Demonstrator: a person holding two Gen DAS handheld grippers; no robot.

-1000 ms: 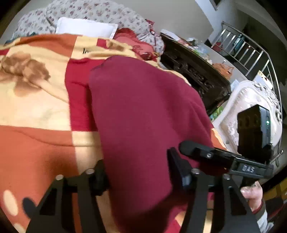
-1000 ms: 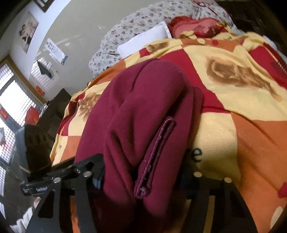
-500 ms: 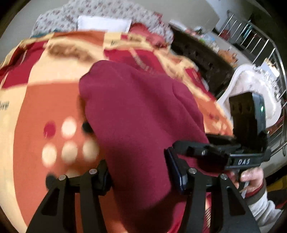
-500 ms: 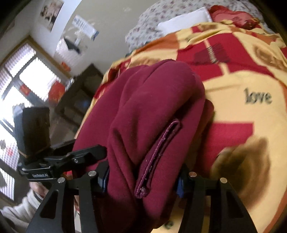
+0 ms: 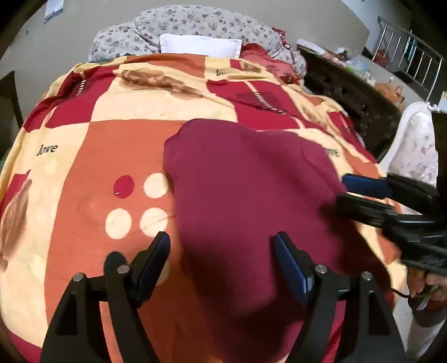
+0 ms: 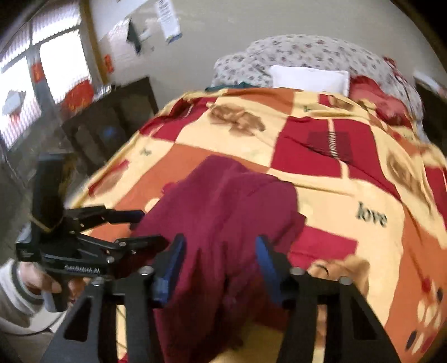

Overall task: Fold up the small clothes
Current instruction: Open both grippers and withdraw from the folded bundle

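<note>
Left gripper (image 5: pixel 222 255): jaws are opening over the near edge of the maroon garment (image 5: pixel 245 195); nothing is pinched.
Right gripper (image 6: pixel 220 261): jaws are closing; cloth is bunched between them, though whether it is actually gripped cannot be told through the blur.
Garment: laid on the patterned blanket (image 5: pixel 92 156), apparently folded over once.
Left to do: further folding and flattening are judged outstanding.
Far end: a white pillow (image 5: pixel 199 46) is seen.

- Maroon garment (image 5: pixel 251 195), plain, no print.
- Bed blanket (image 5: pixel 92 156): patchwork of orange, cream-yellow and red blocks, brown roses, cream and red dots, dark "love" lettering.
- Quilt (image 5: pixel 201 25) at the head: grey-white with small reddish flowers.
- Pillow (image 5: pixel 199 46): plain white.
- Left gripper (image 5: pixel 222 255) and right gripper (image 6: pixel 220 258): black frames, blue pads.
</note>
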